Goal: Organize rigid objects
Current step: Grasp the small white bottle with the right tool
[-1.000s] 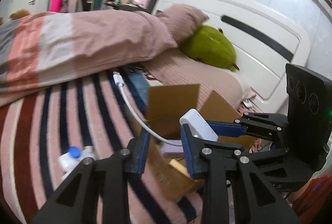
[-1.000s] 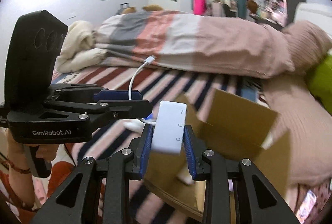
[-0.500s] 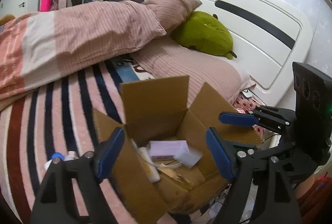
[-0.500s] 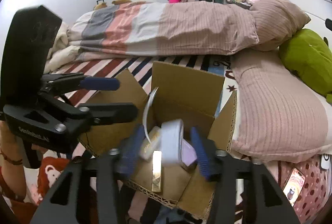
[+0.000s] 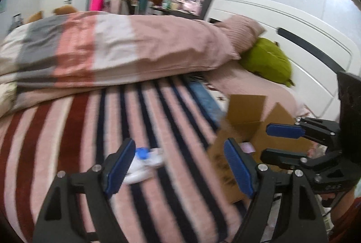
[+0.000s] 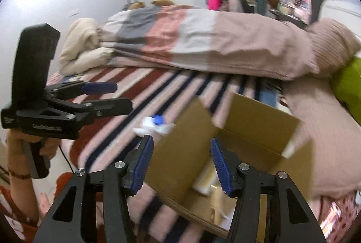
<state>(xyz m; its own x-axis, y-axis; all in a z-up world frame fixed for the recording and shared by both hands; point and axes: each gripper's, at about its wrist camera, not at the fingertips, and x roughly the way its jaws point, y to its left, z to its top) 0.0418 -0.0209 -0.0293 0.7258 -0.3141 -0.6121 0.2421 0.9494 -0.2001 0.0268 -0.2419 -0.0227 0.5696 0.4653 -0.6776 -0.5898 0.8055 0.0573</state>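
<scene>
An open cardboard box (image 6: 252,128) stands on the striped bed; it also shows in the left wrist view (image 5: 248,116), with several small items inside (image 6: 203,184). A white item with a blue cap (image 5: 144,161) lies on the blanket; it also shows in the right wrist view (image 6: 155,124), left of the box. My left gripper (image 5: 178,166) is open and empty, just above and right of that item. My right gripper (image 6: 180,164) is open and empty over the box's near left flap. Each gripper shows in the other's view (image 6: 106,96) (image 5: 282,141).
A rolled pink, white and grey duvet (image 5: 112,51) lies across the bed behind. A green plush (image 5: 266,62) and pink pillow (image 5: 239,28) sit by the white headboard (image 5: 304,40). A cream blanket (image 6: 81,49) lies at far left. The bed edge is near me.
The right gripper let the white adapter with its cable go into the box and opened. The left gripper opened wide and swung left toward the blue-capped item. Both pulled back from the box.
</scene>
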